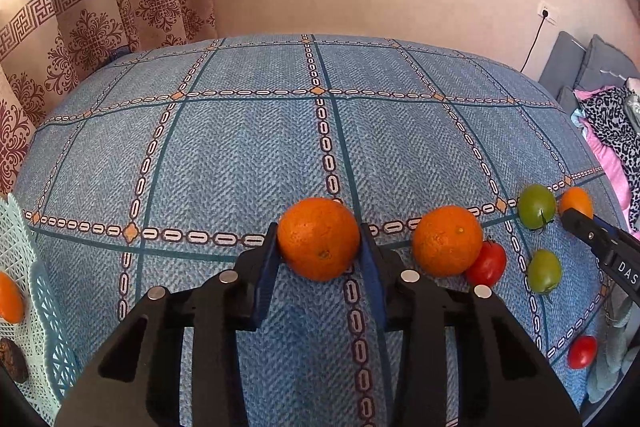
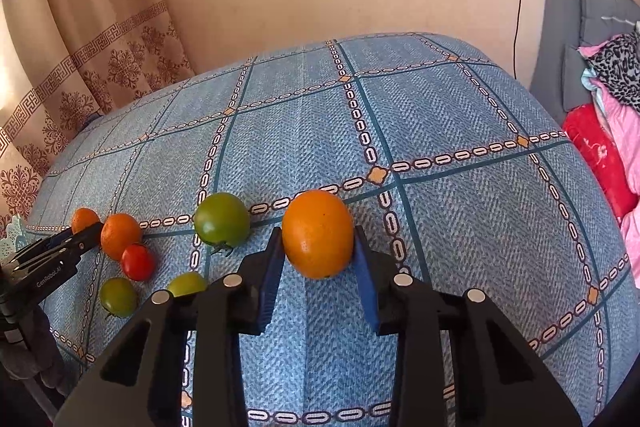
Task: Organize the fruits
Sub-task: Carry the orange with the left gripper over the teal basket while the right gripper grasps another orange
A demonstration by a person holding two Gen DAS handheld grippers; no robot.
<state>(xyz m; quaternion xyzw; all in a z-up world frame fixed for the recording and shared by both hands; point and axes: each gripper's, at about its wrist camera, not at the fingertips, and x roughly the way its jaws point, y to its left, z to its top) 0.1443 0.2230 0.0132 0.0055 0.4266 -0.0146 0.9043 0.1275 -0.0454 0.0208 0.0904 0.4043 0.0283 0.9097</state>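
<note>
In the left wrist view my left gripper (image 1: pixel 320 231) is shut on a large orange (image 1: pixel 319 241) over the blue checked cloth (image 1: pixel 248 155). In the right wrist view my right gripper (image 2: pixel 317 231) is shut on a smooth orange-yellow fruit (image 2: pixel 318 235). Between them lie a second orange (image 1: pixel 447 241) touching a red tomato (image 1: pixel 487 264), and two green tomatoes (image 1: pixel 537 206) (image 1: pixel 543 271). Another red tomato (image 1: pixel 582 351) sits near the right edge. The right wrist view adds a third green tomato (image 2: pixel 118 297). Whether the held fruits touch the cloth I cannot tell.
A pale blue lattice basket (image 1: pixel 36 267) stands at the far left edge with an orange (image 1: pixel 9 297) and a dark object (image 1: pixel 13 359) in it. Patterned curtains (image 1: pixel 100 27) hang behind the table. Bedding and cushions (image 2: pixel 608 99) lie to the right.
</note>
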